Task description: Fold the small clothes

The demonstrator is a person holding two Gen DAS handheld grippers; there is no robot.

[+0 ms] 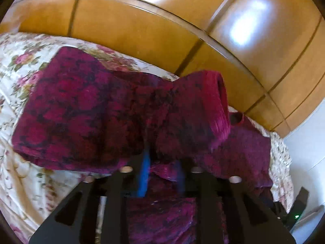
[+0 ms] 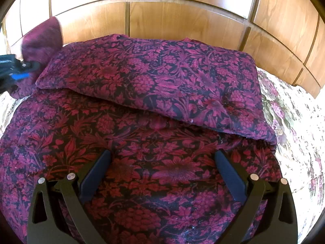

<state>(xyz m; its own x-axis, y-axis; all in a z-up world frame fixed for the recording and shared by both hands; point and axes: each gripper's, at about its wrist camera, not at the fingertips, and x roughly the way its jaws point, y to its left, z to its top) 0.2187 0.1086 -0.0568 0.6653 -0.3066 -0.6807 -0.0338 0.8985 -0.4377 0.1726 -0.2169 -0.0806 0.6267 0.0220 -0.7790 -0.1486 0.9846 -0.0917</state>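
Wood-panelled wall (image 2: 182,24) behind, floral bedspread (image 2: 294,126) below. Spread across the bedspread, a magenta patterned garment (image 2: 142,134), far part folded over itself. Right gripper (image 2: 162,162) hanging over it, fingers (image 2: 229,174) spread wide, pinching nothing. Left gripper (image 1: 162,170) partly open around a lifted, blurred cuff (image 1: 215,109); firm pinch or loose, cannot tell.
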